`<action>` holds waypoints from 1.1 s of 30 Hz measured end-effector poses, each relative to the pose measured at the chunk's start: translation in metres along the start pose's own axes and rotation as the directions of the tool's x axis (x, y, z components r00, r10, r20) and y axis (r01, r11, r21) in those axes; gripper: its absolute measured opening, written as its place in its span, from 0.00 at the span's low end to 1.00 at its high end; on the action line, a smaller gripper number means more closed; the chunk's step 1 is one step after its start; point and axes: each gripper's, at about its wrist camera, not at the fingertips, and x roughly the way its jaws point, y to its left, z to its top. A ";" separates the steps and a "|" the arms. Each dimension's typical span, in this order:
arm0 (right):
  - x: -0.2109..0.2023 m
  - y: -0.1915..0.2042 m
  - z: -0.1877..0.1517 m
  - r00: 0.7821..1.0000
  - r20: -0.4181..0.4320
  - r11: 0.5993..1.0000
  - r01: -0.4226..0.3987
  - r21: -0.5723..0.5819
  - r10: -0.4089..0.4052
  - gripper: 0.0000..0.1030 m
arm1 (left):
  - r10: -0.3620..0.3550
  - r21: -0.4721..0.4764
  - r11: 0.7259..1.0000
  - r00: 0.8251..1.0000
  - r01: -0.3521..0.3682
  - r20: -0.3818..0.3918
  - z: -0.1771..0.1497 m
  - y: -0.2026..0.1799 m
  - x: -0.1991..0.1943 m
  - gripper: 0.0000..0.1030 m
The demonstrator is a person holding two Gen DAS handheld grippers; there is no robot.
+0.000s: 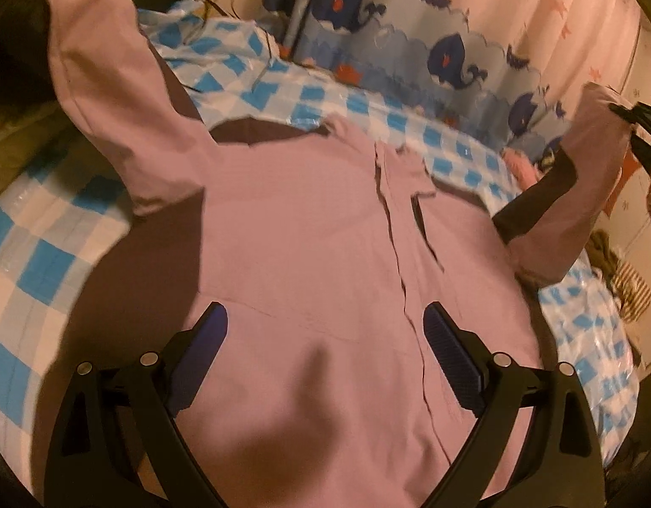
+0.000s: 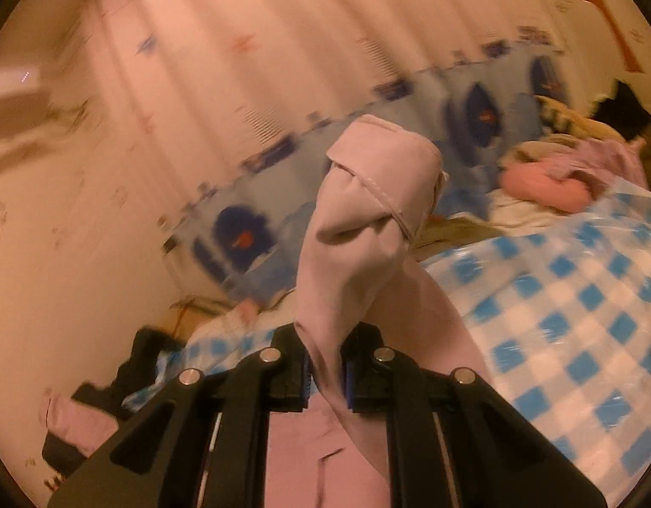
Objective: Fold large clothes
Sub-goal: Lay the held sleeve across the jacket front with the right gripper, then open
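A large pink shirt (image 1: pixel 308 228) lies spread face up on a blue-and-white checked cover (image 1: pixel 283 84), its front placket running down the middle. My left gripper (image 1: pixel 325 330) hangs open above the shirt's lower body and holds nothing. The shirt's left sleeve (image 1: pixel 97 72) stands raised at the far left. My right gripper (image 2: pixel 327 374) is shut on the shirt's right sleeve (image 2: pixel 368 211) and holds its cuff up in the air. In the left wrist view that raised sleeve (image 1: pixel 592 161) shows at the right edge, with the right gripper (image 1: pixel 634 122) beside it.
A whale-print fabric barrier (image 1: pixel 410 42) runs along the far side, with a pink curtain (image 2: pixel 241 84) behind. A pile of pink and beige clothes (image 2: pixel 558 178) lies at the far end. Dark clothing (image 2: pixel 126 372) and a striped item (image 1: pixel 626 292) lie at the edges.
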 end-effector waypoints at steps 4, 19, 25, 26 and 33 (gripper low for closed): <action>0.032 0.060 -0.034 0.997 -0.064 0.997 -0.048 -0.055 0.044 0.12 | -0.012 -0.057 0.998 1.000 0.013 0.028 0.012 0.016 -0.016 0.87; 0.165 0.183 -0.266 0.920 -0.392 0.955 -0.120 -0.271 0.004 0.12 | 0.034 -0.237 0.971 0.993 -0.007 0.110 0.046 0.091 -0.068 0.87; 0.192 0.179 -0.348 0.875 -0.479 0.942 -0.099 -0.320 -0.070 0.12 | 0.030 -0.305 0.952 0.992 0.008 0.120 0.052 0.116 -0.081 0.87; 0.196 0.177 -0.357 0.867 -0.491 0.942 -0.095 -0.323 -0.081 0.12 | 0.030 -0.312 0.950 0.992 0.010 0.122 0.052 0.118 -0.082 0.87; 0.214 0.171 -0.392 0.820 -0.566 0.946 -0.111 -0.305 -0.086 0.44 | 0.019 -0.328 0.945 0.994 0.019 0.112 0.053 0.120 -0.079 0.87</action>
